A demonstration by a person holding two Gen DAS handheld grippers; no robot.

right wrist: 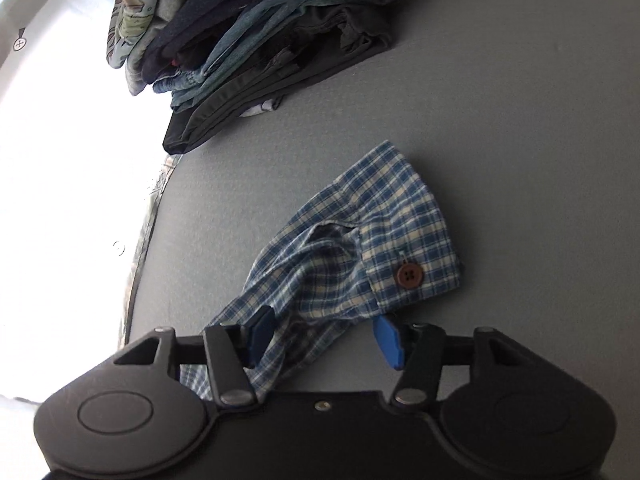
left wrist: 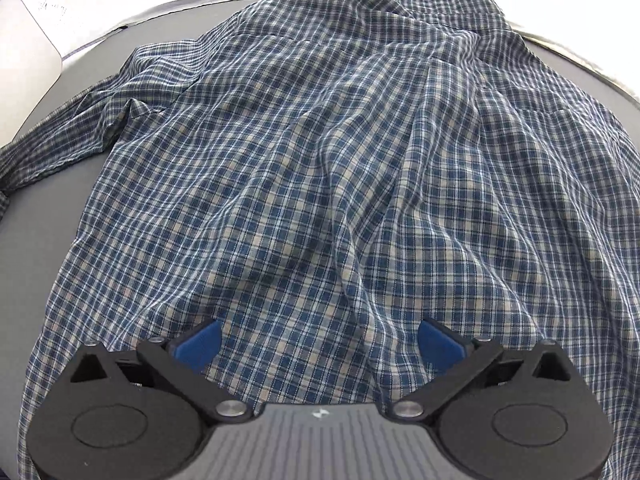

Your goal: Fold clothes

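A blue, white and tan plaid shirt (left wrist: 320,160) lies spread and wrinkled over the grey surface (left wrist: 32,248), with one sleeve (left wrist: 48,148) trailing off to the left. My left gripper (left wrist: 320,346) hovers over the shirt's near part, its blue pads (left wrist: 200,346) wide apart and nothing gripped between them. In the right wrist view the shirt's sleeve cuff (right wrist: 400,224) lies on the grey surface (right wrist: 520,120), showing a brown button (right wrist: 408,274). My right gripper (right wrist: 325,338) straddles the sleeve just behind the cuff. Its jaws stand apart with the cloth between them, not pinched.
A stack of folded clothes (right wrist: 260,40), denim and dark garments with a printed piece on top, sits at the far end of the grey surface. The surface's edge (right wrist: 148,220) runs along the left, with bright white beyond it. A white panel (left wrist: 28,52) stands at the far left.
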